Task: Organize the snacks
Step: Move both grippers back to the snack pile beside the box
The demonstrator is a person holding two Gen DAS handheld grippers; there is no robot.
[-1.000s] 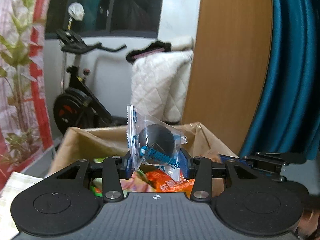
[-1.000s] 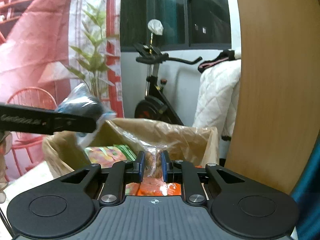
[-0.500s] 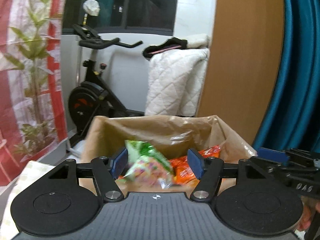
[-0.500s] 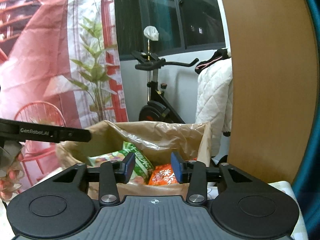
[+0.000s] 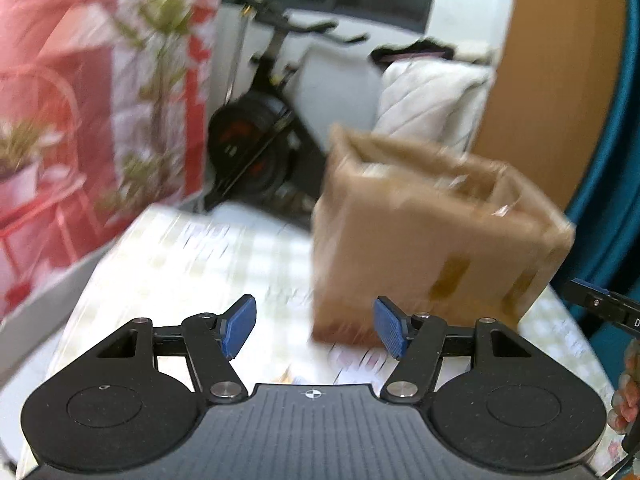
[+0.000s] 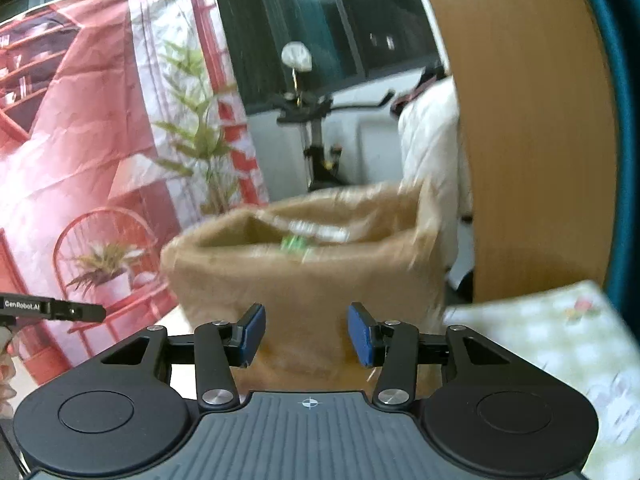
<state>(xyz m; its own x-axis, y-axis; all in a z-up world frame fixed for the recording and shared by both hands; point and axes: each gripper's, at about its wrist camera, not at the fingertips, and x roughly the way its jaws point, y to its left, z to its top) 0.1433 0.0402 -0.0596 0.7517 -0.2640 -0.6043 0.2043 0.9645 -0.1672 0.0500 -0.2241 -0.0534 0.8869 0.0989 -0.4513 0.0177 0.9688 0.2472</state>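
Now both grippers hang empty in front of a brown paper bag point(image 5: 432, 248) that stands upright on a table under a pale checked cloth point(image 5: 192, 264). From the left wrist view the left gripper point(image 5: 315, 327) has its blue pads point(image 5: 240, 324) spread wide; its jaws have just been opening, and nothing lies between them, only cloth and the bag's lower left corner behind the gap. The tip of the right gripper point(image 5: 600, 306) shows at that view's right edge, well apart from the left one. From the right wrist view the right gripper point(image 6: 306, 334) is released too; its jaws have just been opening, a narrower gap than the left's, with the bag's front wall filling the space behind them and no snack in between. A green snack packet point(image 6: 296, 244) peeks over the bag's open rim, blurred. The left gripper's arm juts in at the left edge of this view. Behind the bag stand an exercise bike point(image 5: 256, 148), a white quilted cover point(image 6: 432, 152), a wooden panel point(image 6: 532, 140) and a red printed backdrop point(image 6: 80, 140).
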